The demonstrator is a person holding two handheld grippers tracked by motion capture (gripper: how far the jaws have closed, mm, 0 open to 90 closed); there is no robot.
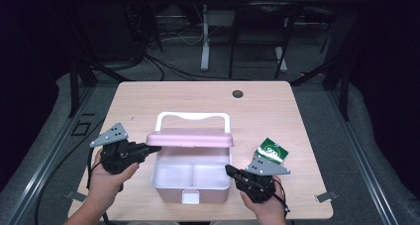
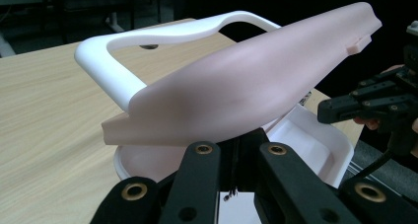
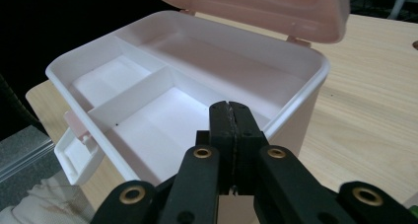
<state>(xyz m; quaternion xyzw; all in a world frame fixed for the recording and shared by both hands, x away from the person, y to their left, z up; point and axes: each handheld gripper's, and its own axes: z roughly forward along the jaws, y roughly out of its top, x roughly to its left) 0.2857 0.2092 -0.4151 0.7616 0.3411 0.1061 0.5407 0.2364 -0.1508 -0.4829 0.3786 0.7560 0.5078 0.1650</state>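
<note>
We hold up the pink plastic lid of the one white plastic storage box at mid-table with our left claw pinching its edge; keep it steady while our right claw, closed and empty, stays just at the rim. One green carton waits beside it.

Lab-like room: bare wooden table, dark metal framing, loose floor cables.

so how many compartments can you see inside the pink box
3 show in the box: a long one along the hinge side, and two smaller ones in front. The raised lid may hide more.
</note>
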